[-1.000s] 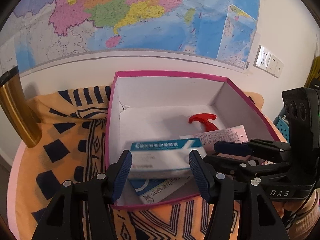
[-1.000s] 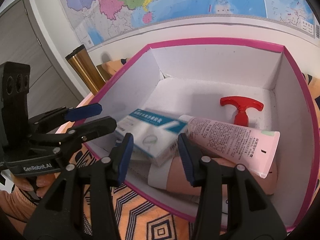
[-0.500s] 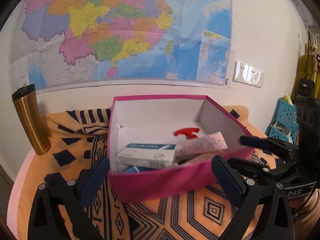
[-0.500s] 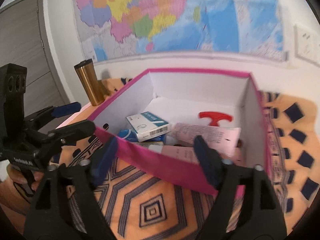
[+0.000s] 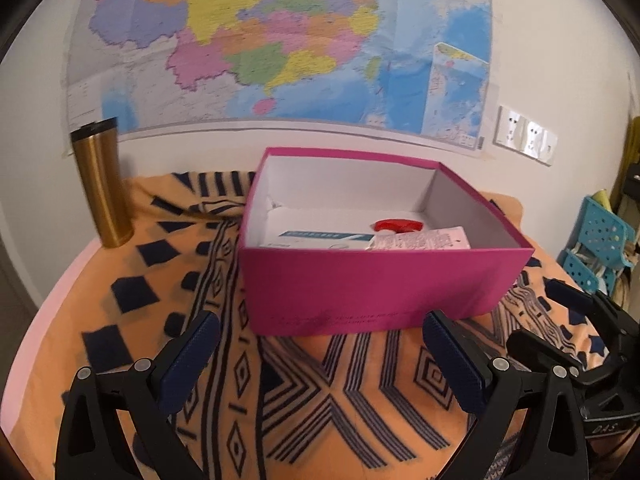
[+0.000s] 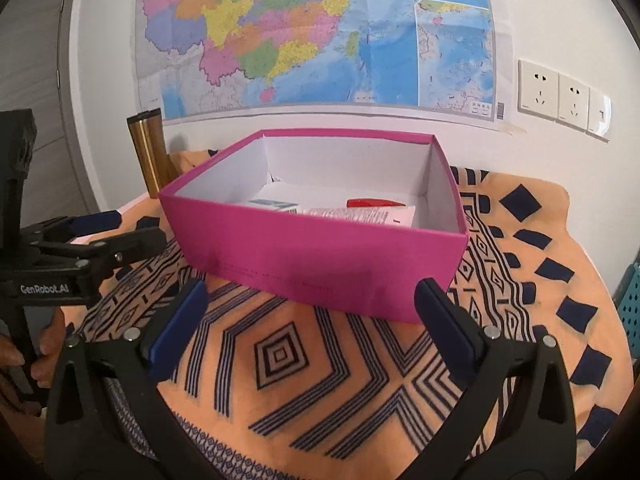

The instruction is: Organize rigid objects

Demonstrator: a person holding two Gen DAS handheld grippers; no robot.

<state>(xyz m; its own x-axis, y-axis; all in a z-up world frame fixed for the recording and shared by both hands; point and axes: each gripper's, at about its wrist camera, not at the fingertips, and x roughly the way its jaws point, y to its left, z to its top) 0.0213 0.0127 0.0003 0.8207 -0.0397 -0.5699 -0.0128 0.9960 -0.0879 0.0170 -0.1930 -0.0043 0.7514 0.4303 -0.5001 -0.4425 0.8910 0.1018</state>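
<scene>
Left tongs (image 5: 320,354) and right tongs (image 6: 310,318) both gape wide, holding nothing, before the pink box (image 5: 372,280) on the bench. Inside lie a light, stiff carton (image 5: 320,237), a squashy tube (image 5: 420,240) and a red handle (image 5: 399,224); the carton's long sides look best to pinch.

The open pink cardboard box (image 5: 376,284) sits on the orange patterned cloth (image 5: 320,392), with the white medicine carton (image 5: 320,238), pink tube (image 5: 420,240) and red plastic handle (image 5: 398,225) inside, gold metal tumbler (image 5: 102,184) off to its left.
</scene>
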